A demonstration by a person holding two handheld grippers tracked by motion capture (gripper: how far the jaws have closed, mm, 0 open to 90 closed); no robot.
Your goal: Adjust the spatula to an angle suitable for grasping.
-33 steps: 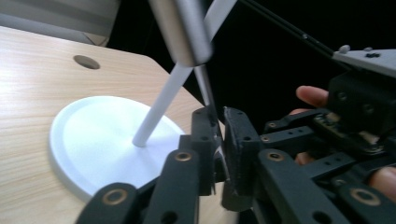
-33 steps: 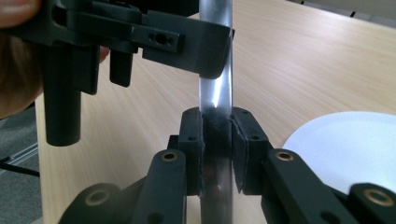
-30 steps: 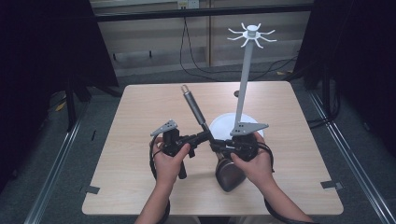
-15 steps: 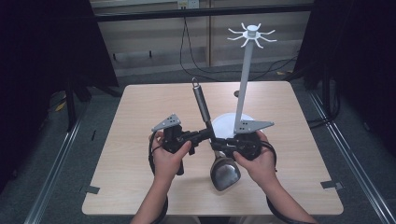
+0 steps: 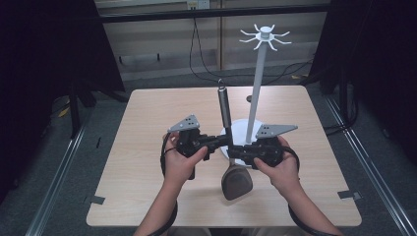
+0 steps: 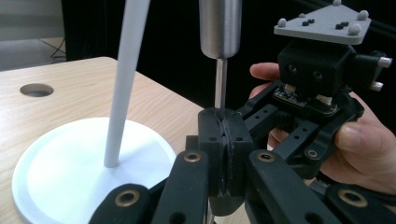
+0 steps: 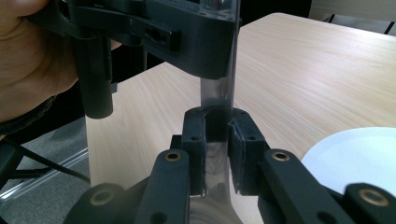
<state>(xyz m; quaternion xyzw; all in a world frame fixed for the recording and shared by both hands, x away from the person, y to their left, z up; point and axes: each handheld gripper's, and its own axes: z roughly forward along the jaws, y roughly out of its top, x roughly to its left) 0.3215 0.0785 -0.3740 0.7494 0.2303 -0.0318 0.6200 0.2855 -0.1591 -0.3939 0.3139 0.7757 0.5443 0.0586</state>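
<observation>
Pale wood desk in a dark room, white rack near its middle. Toward the front edge, left gripper and right gripper both clamp the spatula.

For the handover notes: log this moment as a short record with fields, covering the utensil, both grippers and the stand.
held thing: metal spatula, upright, handle up, blade down
left gripper: fingers shut on the spatula's thin shaft, below the thick handle
right gripper: fingers shut on the spatula's flat neck, just under the left gripper
spatula blade: above the table near its front edge; contact cannot be told
stand: white pole on a round base, hooks at top bare, right behind the spatula
hands: one on each gripper
</observation>
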